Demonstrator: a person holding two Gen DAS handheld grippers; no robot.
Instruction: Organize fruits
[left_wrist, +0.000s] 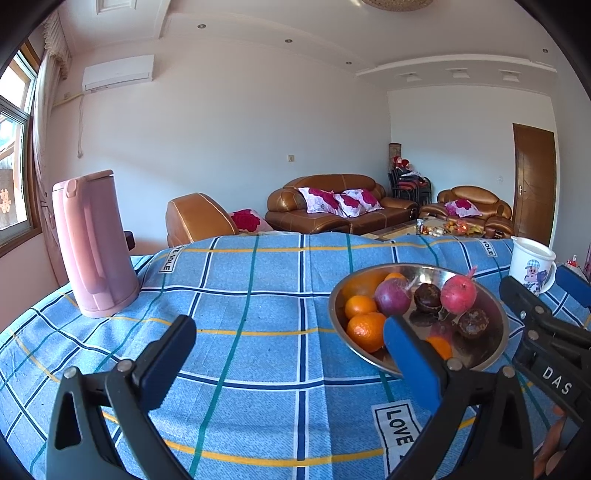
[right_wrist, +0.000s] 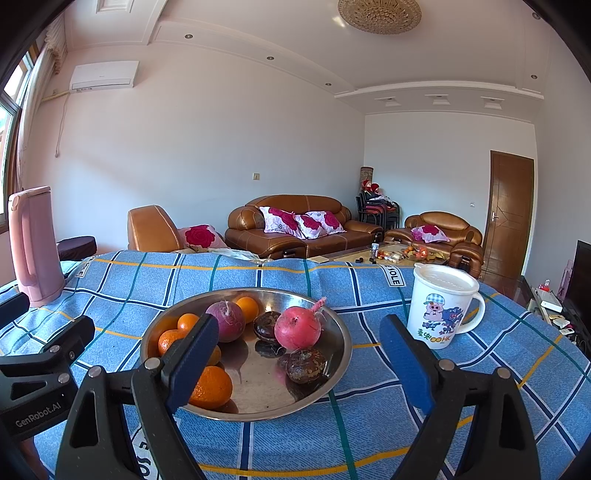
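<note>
We hold our left gripper (left_wrist: 288, 343) and right gripper (right_wrist: 299, 347) spread apart, empty. The fruits sit in the steel bowl (right_wrist: 340, 354); our near fingers (right_wrist: 192, 358) hide some oranges (right_wrist: 212, 387).

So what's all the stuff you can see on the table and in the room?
metal bowl: one, silver, middle of the table
oranges: about five, orange, left side of the bowl
radishes: two, one pink-red, one purple, in the bowl
dark round fruits: two, brown, in the bowl
kettle: one, pink, far left of the table
lidded mug: one, white with a cartoon, right of the bowl
tablecloth: one, blue checked, covering the table
sofas: three, brown leather, behind the table
door: one, brown, right wall
left gripper: open, empty
right gripper: open, empty
</note>
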